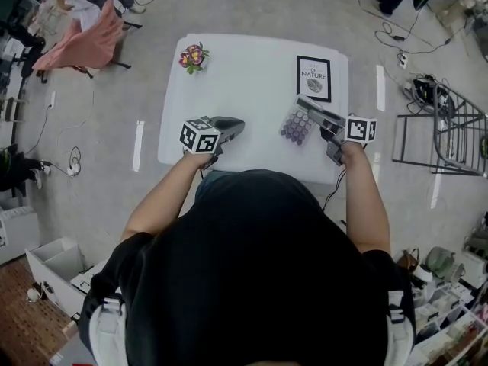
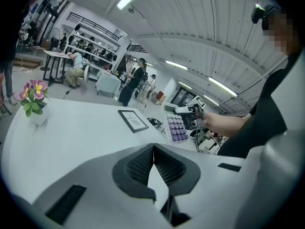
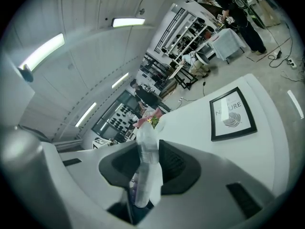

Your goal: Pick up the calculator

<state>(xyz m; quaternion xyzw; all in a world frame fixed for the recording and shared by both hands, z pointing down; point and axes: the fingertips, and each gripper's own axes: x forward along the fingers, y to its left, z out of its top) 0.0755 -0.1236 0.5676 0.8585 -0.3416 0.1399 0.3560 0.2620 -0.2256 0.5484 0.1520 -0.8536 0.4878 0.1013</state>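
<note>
One calculator [image 1: 296, 126] in right gripper [image 1: 306, 107]

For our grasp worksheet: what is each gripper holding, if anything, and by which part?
The right gripper holds the calculator by one edge, the case standing edge-on between its jaws. The left gripper is shut and holds nothing.
</note>
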